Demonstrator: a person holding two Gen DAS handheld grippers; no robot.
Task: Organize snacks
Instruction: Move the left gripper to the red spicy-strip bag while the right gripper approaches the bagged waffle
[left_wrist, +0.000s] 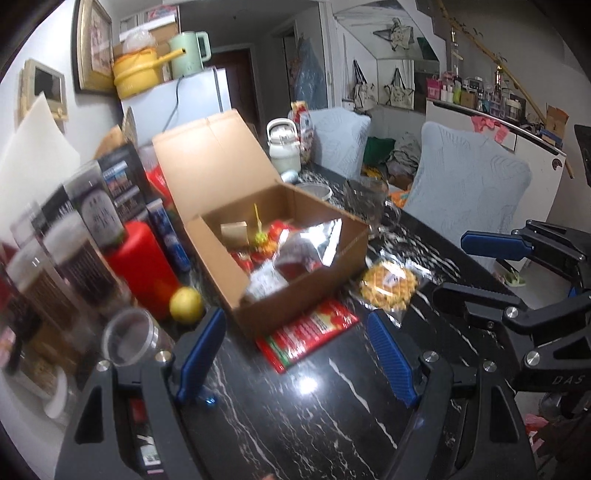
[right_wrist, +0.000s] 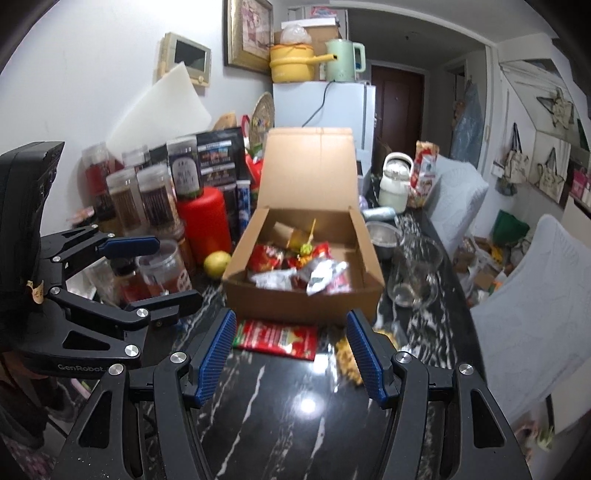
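Surroundings: the open cardboard box (right_wrist: 303, 291) stood on the black marbled table (right_wrist: 295, 424), its lid up, with jars, a red canister (right_wrist: 205, 221) and a yellow fruit (right_wrist: 217, 263) crowded at its left side.
In the way: a clear glass jug (right_wrist: 415, 273) and a metal bowl (right_wrist: 382, 234) stood just right of the box; nothing lay between my fingers and the loose packets.
Snacks in box: several wrapped packets, red and silver, piled together; I could not count them exactly.
Snacks outside box: two, a red packet (left_wrist: 308, 334) flat against the box's near wall and a bagged round waffle (left_wrist: 388, 288) just beside it on the table.
Left hand-held gripper (left_wrist: 299, 356): released, jaws about halfway apart, above the table with the red packet ahead between the fingers, touching nothing.
Right hand-held gripper (right_wrist: 291, 356): released, jaws partly apart, holding nothing, with the red packet and the waffle just ahead of its fingers.
Hand-held grippers counted: two, side by side, both tilted down toward the table.
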